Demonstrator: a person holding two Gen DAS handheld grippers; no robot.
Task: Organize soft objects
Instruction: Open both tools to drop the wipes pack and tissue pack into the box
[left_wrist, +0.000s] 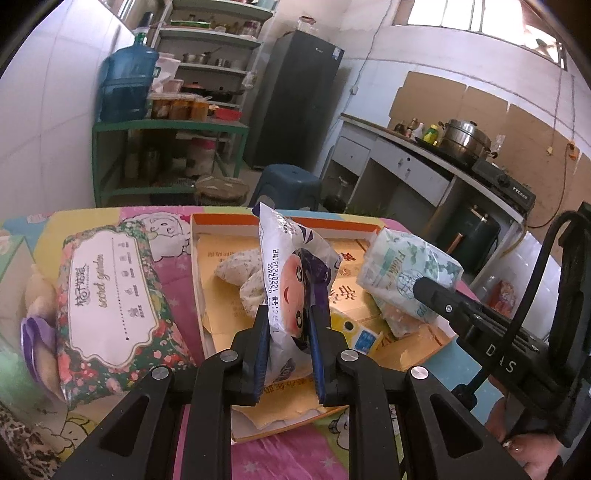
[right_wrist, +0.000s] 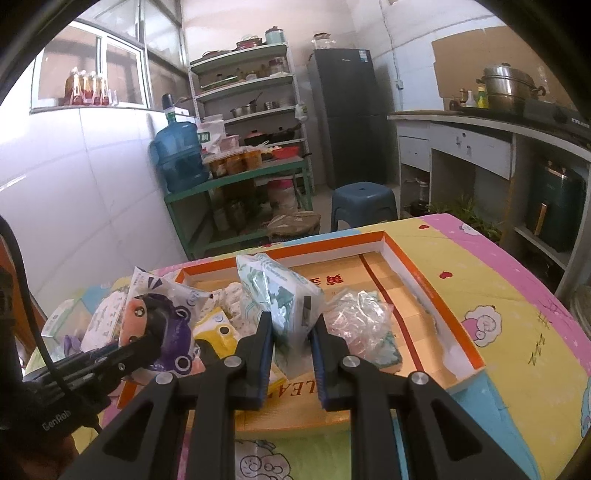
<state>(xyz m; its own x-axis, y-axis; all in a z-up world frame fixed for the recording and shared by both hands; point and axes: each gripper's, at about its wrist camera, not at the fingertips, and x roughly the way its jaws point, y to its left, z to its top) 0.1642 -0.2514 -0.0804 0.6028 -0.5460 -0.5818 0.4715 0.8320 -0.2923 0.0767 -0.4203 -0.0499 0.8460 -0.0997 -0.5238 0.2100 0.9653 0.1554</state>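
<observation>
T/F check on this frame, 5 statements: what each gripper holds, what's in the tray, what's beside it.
1. The left gripper is clamped on a cartoon-face packet. True.
2. The right gripper is empty. False: its jaws are shut on a green leaf-print tissue pack.
3. Both held packs are over the orange-rimmed cardboard tray. True.
4. The floral tissue pack lies inside the tray. False: it lies on the cartoon tablecloth, left of the tray in the left wrist view.
5. A crinkled clear plastic bag lies in the tray, right of the leaf-print pack in the right wrist view. True.
</observation>
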